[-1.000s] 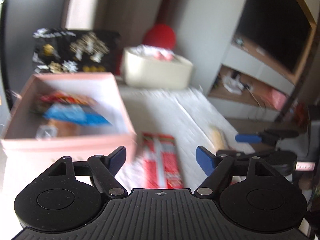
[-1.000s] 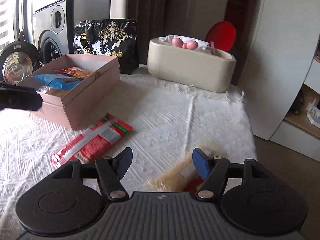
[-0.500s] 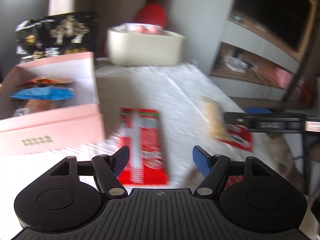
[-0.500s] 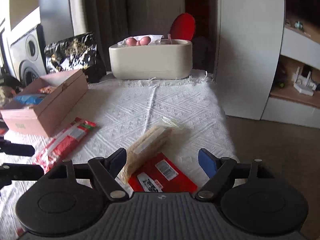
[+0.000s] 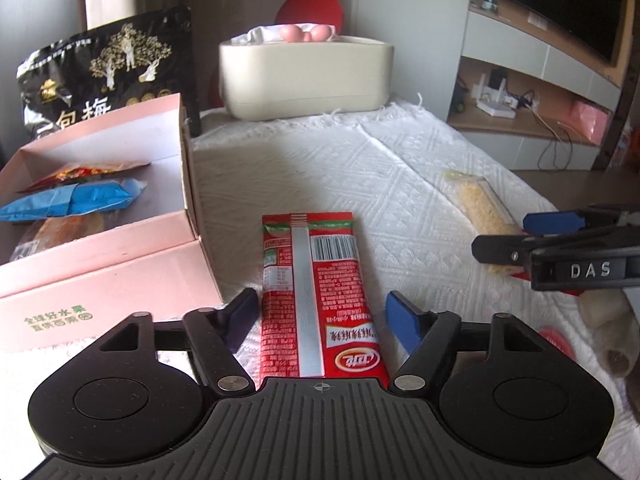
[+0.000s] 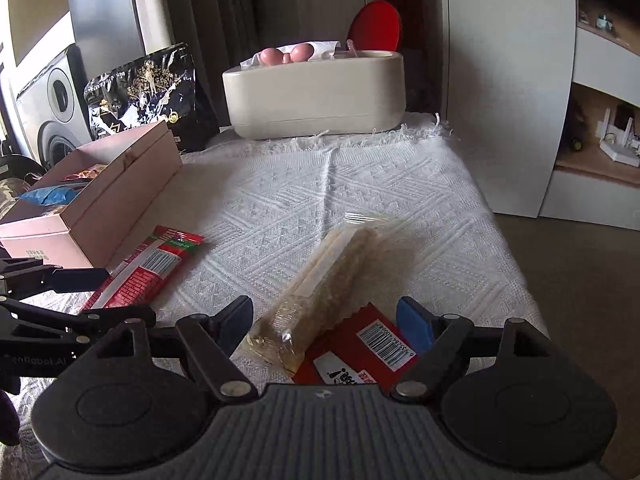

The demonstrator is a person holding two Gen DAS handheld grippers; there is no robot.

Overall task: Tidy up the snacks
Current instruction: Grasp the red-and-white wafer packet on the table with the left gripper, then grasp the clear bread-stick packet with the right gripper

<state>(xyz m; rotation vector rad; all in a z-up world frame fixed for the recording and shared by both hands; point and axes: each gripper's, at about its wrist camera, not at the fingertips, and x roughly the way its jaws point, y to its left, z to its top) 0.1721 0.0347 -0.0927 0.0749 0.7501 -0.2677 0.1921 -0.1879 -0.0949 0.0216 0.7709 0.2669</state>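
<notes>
Closing, left tongs (image 5: 320,316) straddle the red snack packet (image 5: 316,292) flat on the white-clothed surface (image 5: 340,168) beside the pink box (image 5: 120,256), pads not pressing; right tongs (image 6: 326,326) gape around the clear cracker pack (image 6: 320,292), untouched

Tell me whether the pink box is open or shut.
Open. The pink box has no lid over it, and a blue packet and a red packet lie visible inside.
</notes>
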